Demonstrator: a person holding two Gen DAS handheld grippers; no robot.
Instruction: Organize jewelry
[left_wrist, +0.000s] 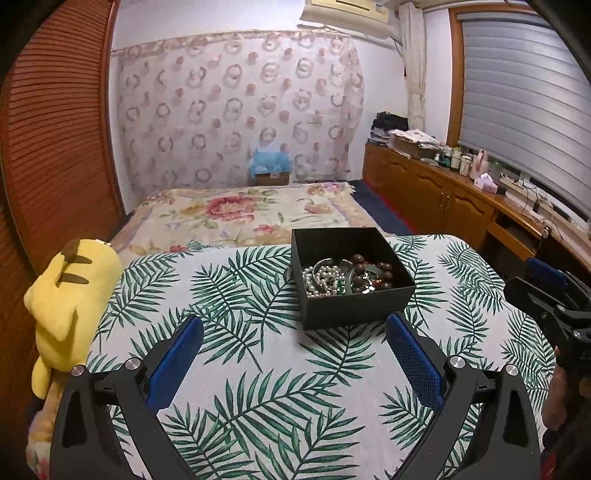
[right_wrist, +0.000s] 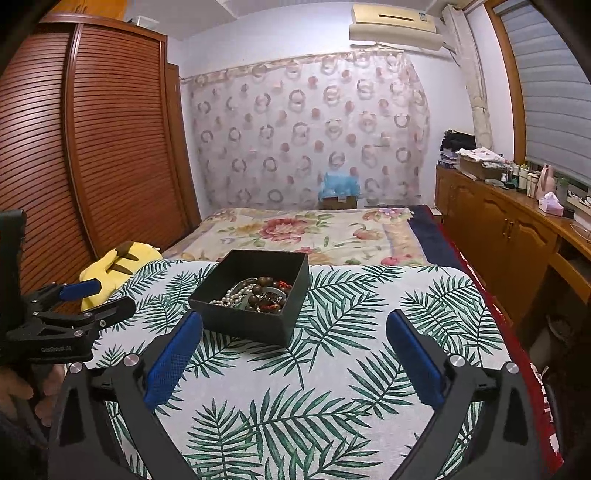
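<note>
Jewelry (left_wrist: 345, 278) lies heaped in one tangle inside a black open box (left_wrist: 354, 308), which sits on the palm-leaf tablecloth (left_wrist: 258, 369) just ahead of both tongs. From the left gripper (left_wrist: 295, 328) the box stands forward and slightly toward its right finger; from the right gripper (right_wrist: 295, 328) it stands forward and toward its left finger. Both tongs are released, blue pads spread wide with nothing between them, and neither touches the box.

In the pile, a pearl strand (left_wrist: 321, 280) lies on the side nearer the left gripper, dark wooden beads (left_wrist: 369, 267) toward the right gripper's side, with silver bangles and a small green piece mixed in between. Red cord shows among the beads in the right wrist view.

Judging by this, the sorting has not begun: every piece seen is in the box, knotted together, and nothing lies out on the cloth. All of the separating and laying out appears left to do. A yellow plush toy (left_wrist: 70, 306) rests off the table edge beyond the left gripper's left finger.
</note>
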